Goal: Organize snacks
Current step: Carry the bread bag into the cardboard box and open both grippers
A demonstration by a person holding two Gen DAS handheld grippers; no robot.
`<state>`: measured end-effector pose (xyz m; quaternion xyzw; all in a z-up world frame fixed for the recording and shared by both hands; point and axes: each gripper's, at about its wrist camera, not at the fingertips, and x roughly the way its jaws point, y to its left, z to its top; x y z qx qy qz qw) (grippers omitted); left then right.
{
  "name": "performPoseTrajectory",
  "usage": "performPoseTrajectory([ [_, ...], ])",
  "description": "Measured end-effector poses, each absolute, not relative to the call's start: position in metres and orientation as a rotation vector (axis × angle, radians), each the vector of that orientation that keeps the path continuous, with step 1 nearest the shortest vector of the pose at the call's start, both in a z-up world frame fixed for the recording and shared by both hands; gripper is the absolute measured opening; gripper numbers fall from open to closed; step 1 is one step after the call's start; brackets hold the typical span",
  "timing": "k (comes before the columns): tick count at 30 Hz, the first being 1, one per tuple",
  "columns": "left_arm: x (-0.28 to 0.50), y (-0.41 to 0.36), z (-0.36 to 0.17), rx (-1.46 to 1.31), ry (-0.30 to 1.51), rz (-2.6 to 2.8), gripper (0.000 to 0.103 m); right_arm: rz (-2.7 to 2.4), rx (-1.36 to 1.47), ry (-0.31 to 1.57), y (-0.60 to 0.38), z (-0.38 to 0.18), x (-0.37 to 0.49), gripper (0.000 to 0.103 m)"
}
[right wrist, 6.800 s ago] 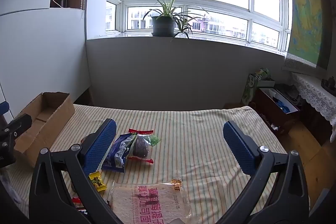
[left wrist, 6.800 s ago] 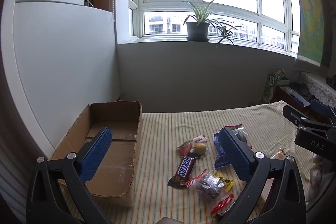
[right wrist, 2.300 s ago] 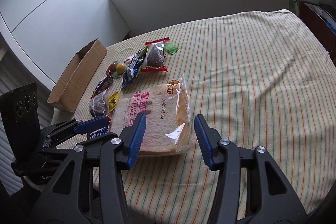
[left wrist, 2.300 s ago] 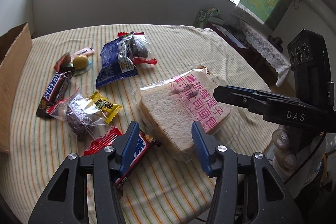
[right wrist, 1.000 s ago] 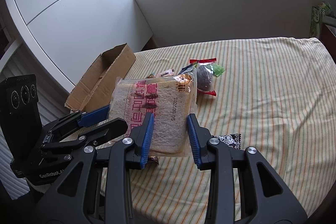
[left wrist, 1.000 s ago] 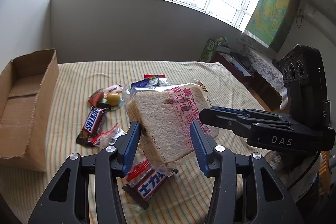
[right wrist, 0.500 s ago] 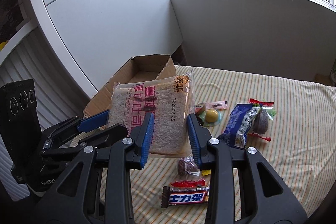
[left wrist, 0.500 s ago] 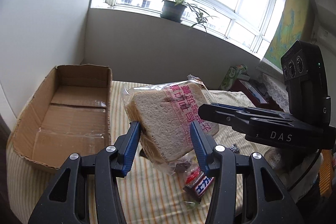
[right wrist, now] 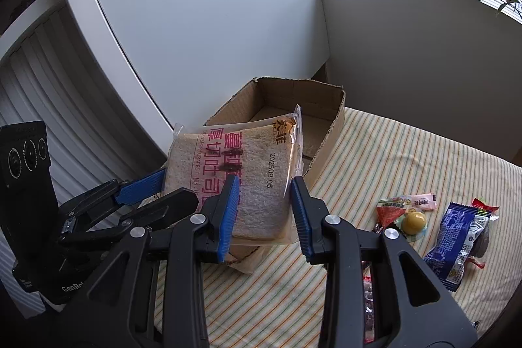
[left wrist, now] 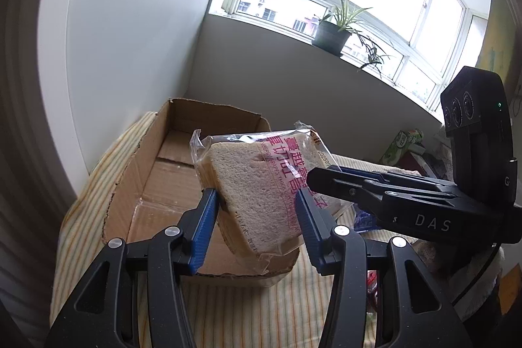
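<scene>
Right now you are holding the bag of sliced bread (left wrist: 261, 194) in the air with both grippers, just above the near end of the open cardboard box (left wrist: 156, 185). Your left gripper (left wrist: 257, 211) is clamping one lower corner of the bag, its blue pads pressing on both sides of the slices. Your right gripper (right wrist: 262, 204) is squeezing the opposite edge, narrowed onto the bag. The bag is tilting, its printed face turned up and its sealed end pointing toward the far wall of the box. The box is sitting on the striped bed (right wrist: 407, 158), close to the white wall. On the bed to the right of the box, well apart from it, a blue packet (right wrist: 456, 243), a yellow sweet (right wrist: 413, 221) and a small pink wrapper (right wrist: 422, 202) are lying.
</scene>
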<state>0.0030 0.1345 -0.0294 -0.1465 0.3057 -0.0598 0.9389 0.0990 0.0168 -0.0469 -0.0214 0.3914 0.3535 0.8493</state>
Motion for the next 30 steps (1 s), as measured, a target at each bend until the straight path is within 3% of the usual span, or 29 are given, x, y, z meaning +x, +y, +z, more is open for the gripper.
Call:
performPoseTrajectory([
  [15,0.007,0.157,-0.045,-0.294,0.674,-0.042,0.047,0.747,-0.063,0.880,0.039,-0.072,0.118,0.034],
  [27,0.001,0.138,-0.033,-0.266,0.634,-0.075,0.047,0.674,-0.061,0.818,-0.017,-0.050,0.101,0.035],
  [30,0.002,0.126,-0.033,-0.258,0.639,-0.104,0.047,0.643,-0.026,0.823,-0.041,-0.049,0.100,0.040],
])
